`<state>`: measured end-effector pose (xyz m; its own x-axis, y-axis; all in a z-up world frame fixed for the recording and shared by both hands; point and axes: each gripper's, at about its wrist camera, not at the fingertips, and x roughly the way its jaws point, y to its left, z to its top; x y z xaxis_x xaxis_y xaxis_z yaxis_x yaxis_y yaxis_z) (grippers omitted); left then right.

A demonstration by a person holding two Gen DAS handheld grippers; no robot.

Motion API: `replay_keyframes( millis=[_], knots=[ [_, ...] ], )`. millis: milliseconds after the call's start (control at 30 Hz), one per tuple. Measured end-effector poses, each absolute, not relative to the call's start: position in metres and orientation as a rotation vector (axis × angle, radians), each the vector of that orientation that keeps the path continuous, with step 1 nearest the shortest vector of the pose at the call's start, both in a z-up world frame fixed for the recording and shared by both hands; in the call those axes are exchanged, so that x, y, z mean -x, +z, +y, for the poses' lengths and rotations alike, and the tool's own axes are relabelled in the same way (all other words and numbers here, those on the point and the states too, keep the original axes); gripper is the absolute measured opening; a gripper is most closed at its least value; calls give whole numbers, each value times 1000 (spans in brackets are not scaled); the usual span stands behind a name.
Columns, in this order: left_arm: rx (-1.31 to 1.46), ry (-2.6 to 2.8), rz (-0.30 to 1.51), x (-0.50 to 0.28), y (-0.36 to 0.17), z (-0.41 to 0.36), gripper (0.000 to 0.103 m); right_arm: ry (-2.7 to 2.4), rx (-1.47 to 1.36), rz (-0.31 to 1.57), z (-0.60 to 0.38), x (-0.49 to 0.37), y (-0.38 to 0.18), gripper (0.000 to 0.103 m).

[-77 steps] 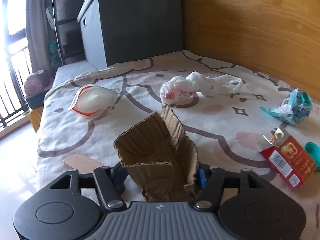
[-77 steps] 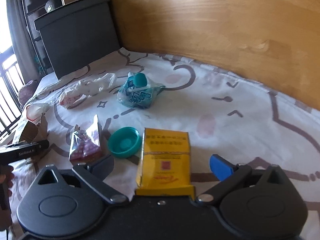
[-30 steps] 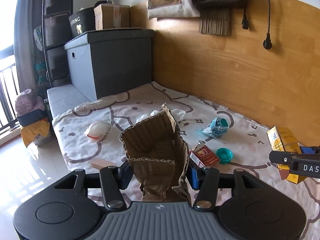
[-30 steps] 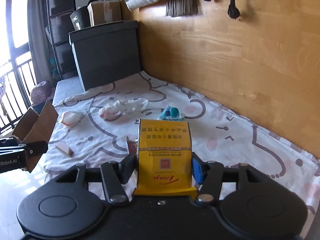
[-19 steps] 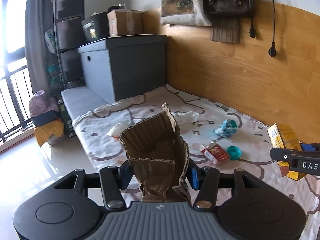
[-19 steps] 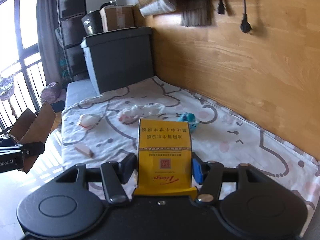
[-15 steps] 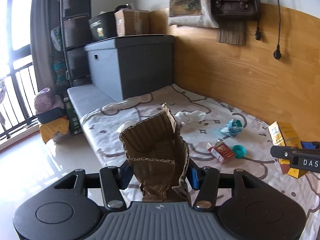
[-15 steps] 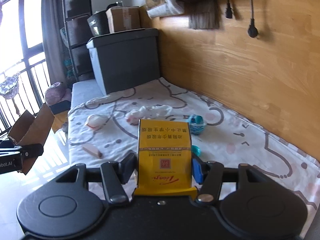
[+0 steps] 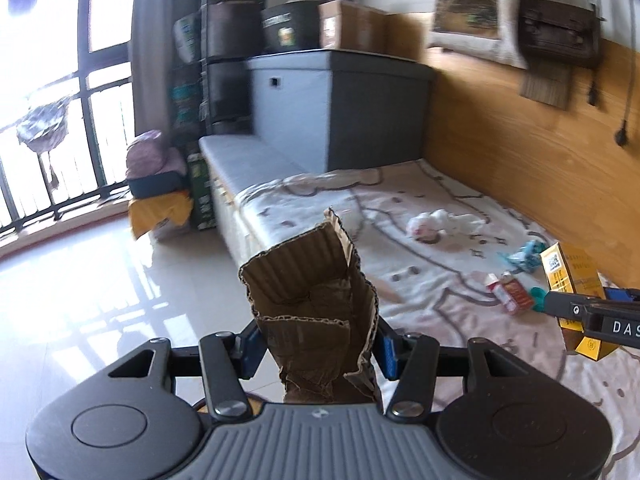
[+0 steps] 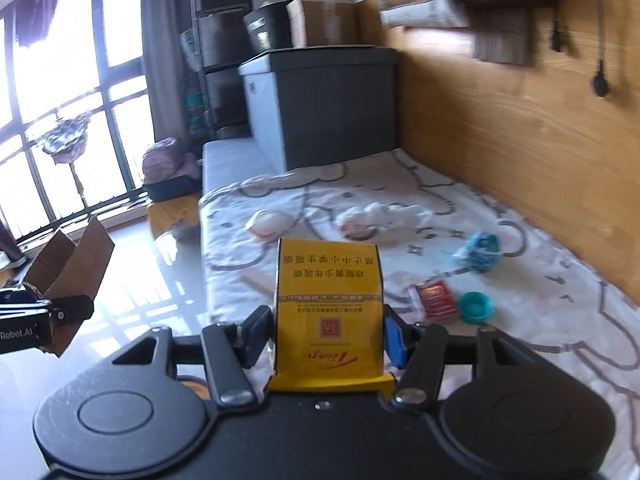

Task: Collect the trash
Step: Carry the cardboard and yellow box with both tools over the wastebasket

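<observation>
My left gripper (image 9: 318, 350) is shut on a torn piece of brown corrugated cardboard (image 9: 312, 304), held upright above the floor beside the bed; the same cardboard (image 10: 68, 264) shows at the left of the right wrist view. My right gripper (image 10: 326, 338) is shut on a yellow carton (image 10: 328, 304), which also appears at the right edge of the left wrist view as the yellow carton (image 9: 570, 276). On the patterned bed sheet (image 10: 540, 320) lie a white plastic bag (image 10: 380, 214), a blue wrapper (image 10: 480, 250), a red packet (image 10: 434, 298), a teal lid (image 10: 476, 306) and a white-and-red pouch (image 10: 268, 222).
A grey storage box (image 9: 340, 108) stands at the head of the bed against the wooden wall (image 9: 520, 152). Glossy floor tiles (image 9: 80, 300) spread to the left, with a yellow bag and bundles (image 9: 158, 196) by the barred window (image 9: 60, 128). A thin flat strip (image 10: 258, 282) lies near the sheet's edge.
Both grippers have drawn back from the bed and swung left, each keeping its load. More floor and window now show; the trash on the sheet looks smaller and farther right.
</observation>
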<state>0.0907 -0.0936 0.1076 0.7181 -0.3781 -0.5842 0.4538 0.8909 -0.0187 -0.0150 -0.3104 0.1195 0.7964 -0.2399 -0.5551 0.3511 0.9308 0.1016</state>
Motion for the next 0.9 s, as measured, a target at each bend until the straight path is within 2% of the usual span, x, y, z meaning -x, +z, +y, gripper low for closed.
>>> replay_keyframes(
  millis=[533, 900],
  knots=[
    [-62, -304, 710, -145, 67, -5, 55, -149, -145, 651, -224, -73, 92, 59],
    [-17, -192, 809, -186, 15, 39, 55, -49, -92, 762, -171, -136, 48, 59]
  ],
)
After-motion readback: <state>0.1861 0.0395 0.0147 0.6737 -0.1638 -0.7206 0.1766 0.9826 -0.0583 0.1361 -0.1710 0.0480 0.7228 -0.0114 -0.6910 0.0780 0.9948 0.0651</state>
